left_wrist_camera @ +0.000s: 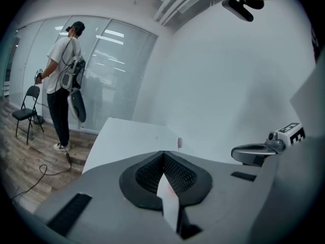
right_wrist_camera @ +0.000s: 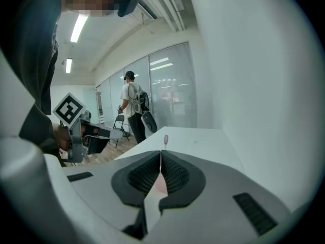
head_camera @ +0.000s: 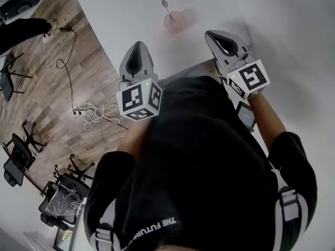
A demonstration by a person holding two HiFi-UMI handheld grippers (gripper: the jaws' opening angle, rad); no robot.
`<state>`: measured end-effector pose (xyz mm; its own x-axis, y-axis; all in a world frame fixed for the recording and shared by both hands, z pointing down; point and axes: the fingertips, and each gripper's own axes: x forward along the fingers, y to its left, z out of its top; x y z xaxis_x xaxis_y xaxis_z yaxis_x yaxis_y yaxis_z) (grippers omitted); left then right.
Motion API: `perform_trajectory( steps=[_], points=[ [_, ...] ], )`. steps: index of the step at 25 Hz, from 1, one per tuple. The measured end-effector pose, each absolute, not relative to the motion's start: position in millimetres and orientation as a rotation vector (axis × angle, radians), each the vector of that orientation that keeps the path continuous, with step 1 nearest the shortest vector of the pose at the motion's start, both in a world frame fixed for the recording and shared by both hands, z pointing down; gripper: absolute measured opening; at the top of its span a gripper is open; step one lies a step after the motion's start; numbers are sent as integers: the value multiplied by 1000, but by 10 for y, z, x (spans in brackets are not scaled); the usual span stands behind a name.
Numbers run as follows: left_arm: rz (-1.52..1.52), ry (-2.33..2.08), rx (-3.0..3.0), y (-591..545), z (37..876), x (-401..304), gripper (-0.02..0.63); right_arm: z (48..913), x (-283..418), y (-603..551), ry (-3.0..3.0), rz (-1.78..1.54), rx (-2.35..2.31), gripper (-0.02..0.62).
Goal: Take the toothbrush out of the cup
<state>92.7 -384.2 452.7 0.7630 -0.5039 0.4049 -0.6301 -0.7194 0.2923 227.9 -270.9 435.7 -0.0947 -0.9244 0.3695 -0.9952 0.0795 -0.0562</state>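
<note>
White table: carried pink cup, toothbrush inside.
Wood floor: lay left of cup.
Left gripper, right gripper: jaws were together, empty.

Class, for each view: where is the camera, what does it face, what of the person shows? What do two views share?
Head view: on the head, facing down at cup and toothbrush; torso, left gripper, right gripper show.
Left gripper view: on that gripper, along its shut jaws; right gripper shows.
Right gripper view: likewise; left gripper shows.
Gripper views share the toothbrush and a bystander.
</note>
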Motion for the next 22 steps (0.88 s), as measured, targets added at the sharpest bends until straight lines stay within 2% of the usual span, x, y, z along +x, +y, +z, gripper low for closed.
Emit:
perform_trajectory(
  steps=[22],
  points=[
    [416, -1080, 2375, -4177, 4767, 401, 15, 4827, 2160, -3571, -2172, 518, 1711, 53]
  ],
)
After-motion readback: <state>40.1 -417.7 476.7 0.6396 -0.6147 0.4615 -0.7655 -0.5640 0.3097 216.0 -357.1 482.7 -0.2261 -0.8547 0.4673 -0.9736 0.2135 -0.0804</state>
